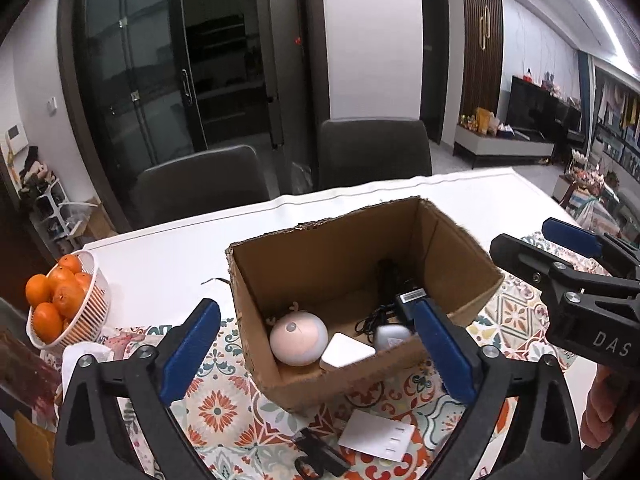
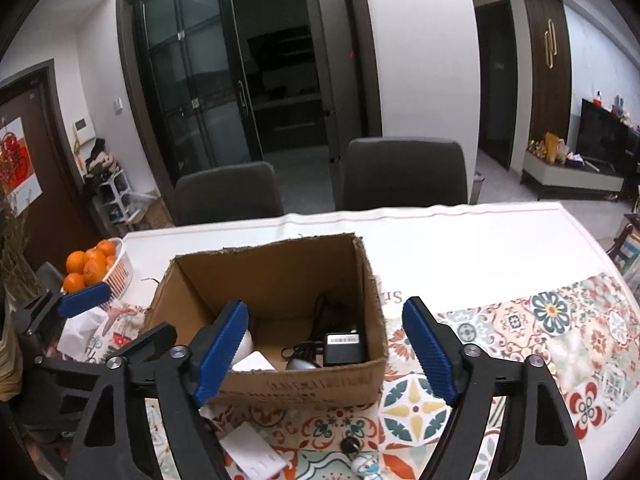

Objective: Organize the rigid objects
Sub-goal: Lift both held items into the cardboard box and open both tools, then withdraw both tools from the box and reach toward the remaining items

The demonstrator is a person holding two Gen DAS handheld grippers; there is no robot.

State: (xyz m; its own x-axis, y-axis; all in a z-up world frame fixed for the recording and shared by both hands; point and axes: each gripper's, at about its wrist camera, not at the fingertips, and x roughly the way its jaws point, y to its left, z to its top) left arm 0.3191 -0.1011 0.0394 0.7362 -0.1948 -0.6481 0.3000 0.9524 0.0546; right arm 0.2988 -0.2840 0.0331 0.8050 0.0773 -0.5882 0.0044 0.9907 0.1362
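Both claws fill the foreground, each with its blue-padded fingers spread wide and nothing between them. From its own camera the left claw [image 1: 318, 354] hangs over the near wall of the cardboard box [image 1: 332, 248]; the right claw [image 2: 324, 354] frames the same box from the other side, its left pad [image 2: 222, 354] overlapping the box's near left corner in that view.

Beneath everything runs the white bench [image 1: 168, 256], with a patterned floral cloth [image 1: 218, 410] covering its near part. Two dark chairs [image 1: 374, 152] stand at the far edge.

Open-topped, the cardboard box rests on the cloth, near the middle of the bench. Inside it lie a round pinkish-white gadget with small antlers [image 1: 298, 338], a white rounded-square device [image 1: 346, 352] just beside it, a grey plug [image 1: 392, 336], and a black power adapter [image 2: 344, 348] with its cord [image 2: 322, 312] bunched toward the back wall.

At the bench's left end sits a white basket [image 1: 98, 304] of oranges [image 1: 60, 294].

On the cloth in front of the box lie a flat white rectangular piece [image 1: 376, 436], a black object [image 1: 320, 454] beside it, and, in the right wrist view, a small black knob [image 2: 350, 445] next to a small blue-and-white figurine [image 2: 366, 465] at the bottom edge.
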